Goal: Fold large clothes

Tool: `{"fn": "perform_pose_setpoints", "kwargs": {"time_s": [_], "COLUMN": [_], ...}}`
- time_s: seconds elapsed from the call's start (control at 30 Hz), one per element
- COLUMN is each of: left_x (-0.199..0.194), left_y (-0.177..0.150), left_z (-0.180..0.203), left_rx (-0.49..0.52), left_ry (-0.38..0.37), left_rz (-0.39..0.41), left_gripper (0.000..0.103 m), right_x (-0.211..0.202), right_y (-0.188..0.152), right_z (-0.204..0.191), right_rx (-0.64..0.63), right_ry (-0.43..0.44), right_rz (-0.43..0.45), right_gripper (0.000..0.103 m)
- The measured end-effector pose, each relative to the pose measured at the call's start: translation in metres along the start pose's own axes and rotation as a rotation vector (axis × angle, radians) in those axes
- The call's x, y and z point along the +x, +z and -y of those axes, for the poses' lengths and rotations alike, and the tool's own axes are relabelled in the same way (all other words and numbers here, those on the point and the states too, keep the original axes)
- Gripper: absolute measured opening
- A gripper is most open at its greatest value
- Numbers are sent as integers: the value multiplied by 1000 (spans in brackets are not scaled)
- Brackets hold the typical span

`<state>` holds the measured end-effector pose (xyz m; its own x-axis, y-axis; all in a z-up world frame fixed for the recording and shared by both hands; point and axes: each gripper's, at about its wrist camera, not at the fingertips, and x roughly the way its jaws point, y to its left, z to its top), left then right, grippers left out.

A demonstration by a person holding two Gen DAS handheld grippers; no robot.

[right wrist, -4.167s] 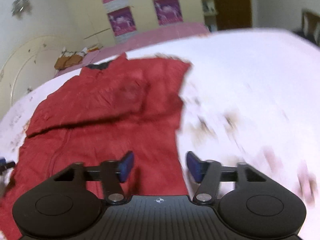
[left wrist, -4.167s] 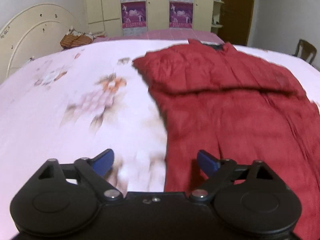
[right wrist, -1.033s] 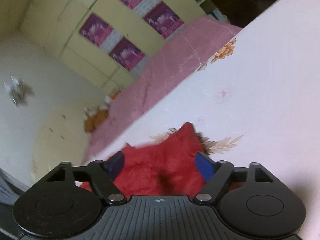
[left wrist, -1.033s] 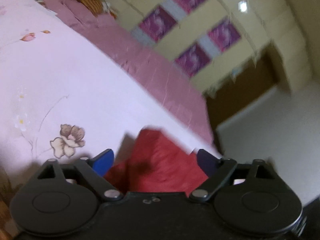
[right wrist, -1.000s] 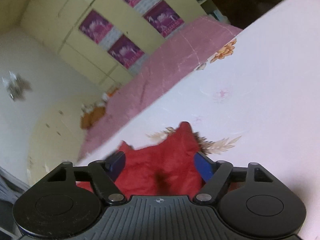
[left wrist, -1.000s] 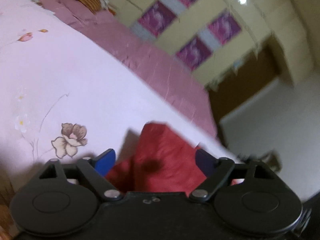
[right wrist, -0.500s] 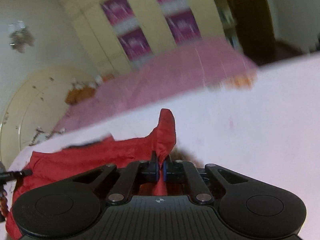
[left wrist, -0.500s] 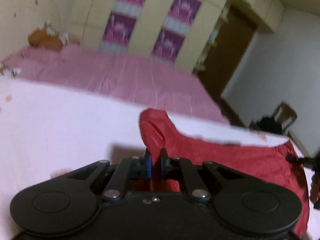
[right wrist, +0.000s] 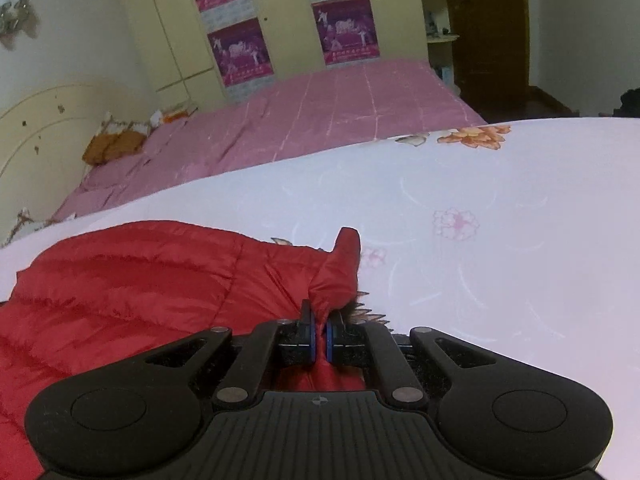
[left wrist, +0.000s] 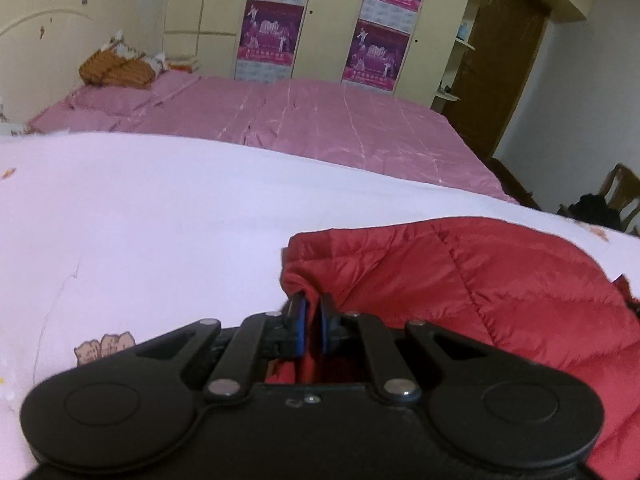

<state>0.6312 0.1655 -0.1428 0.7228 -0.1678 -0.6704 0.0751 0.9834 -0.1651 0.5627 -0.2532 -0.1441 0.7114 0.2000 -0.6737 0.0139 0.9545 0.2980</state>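
Both grippers (left (left wrist: 311, 322), right (right wrist: 319, 330)) have fingers clamped on red jacket (left wrist: 460, 280) atop floral white bedspread (left wrist: 140, 220).

On my left camera I see a plain red quilted jacket (left wrist: 460, 280) against a white bedsheet (left wrist: 160, 220) printed with a brownish-pink flower. The left gripper (left wrist: 311, 326) is black, its pads (left wrist: 298, 332) blue. Behind lies a pink bedspread (left wrist: 320, 120) with paler crease lines. The cupboard doors (left wrist: 324, 20) are cream and carry purple posters (left wrist: 270, 32) with white figures. On my right camera the right gripper (right wrist: 319, 338) is likewise black with blue pads (right wrist: 330, 342); here the white sheet shows faint pink blossoms (right wrist: 456, 224) and an orange flower (right wrist: 474, 136). The door (right wrist: 488, 32) is dark brown.
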Motion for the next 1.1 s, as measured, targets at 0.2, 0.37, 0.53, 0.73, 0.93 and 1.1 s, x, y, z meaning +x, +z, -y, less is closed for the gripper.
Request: {"fn": "perform_pose_setpoints", "kwargs": {"time_s": [0.2,0.37,0.53,0.73,0.93,1.1], "left_x": [-4,-50,-107,-87,-66,-66], "left_y": [4,10,-14,-55,-62,-59], "left_z": [-3,-11,55,143,124,122], "left_rx": [-20,-59,116,302,260,273], "left_ry": [-48,-19,-119,-169,-87,-87], "left_rz": [-29,60,100,39,29,11], "left_gripper": [18,52,55,62,63,62], "right_x": [-6,-46,-91,-79,-51,-45], "right_y": [5,10,-12,-52,-62,-57], "right_z": [-5,-8,-46,-120,-108,-107], "right_rx": [-15,-65,-124,-291,-285,-278], "right_ry": [-17,-96,22,134,64,71], "right_rz": [-32,60,76,-3,-49,-76], "right_gripper": [4,79,54,54,54,50]}}
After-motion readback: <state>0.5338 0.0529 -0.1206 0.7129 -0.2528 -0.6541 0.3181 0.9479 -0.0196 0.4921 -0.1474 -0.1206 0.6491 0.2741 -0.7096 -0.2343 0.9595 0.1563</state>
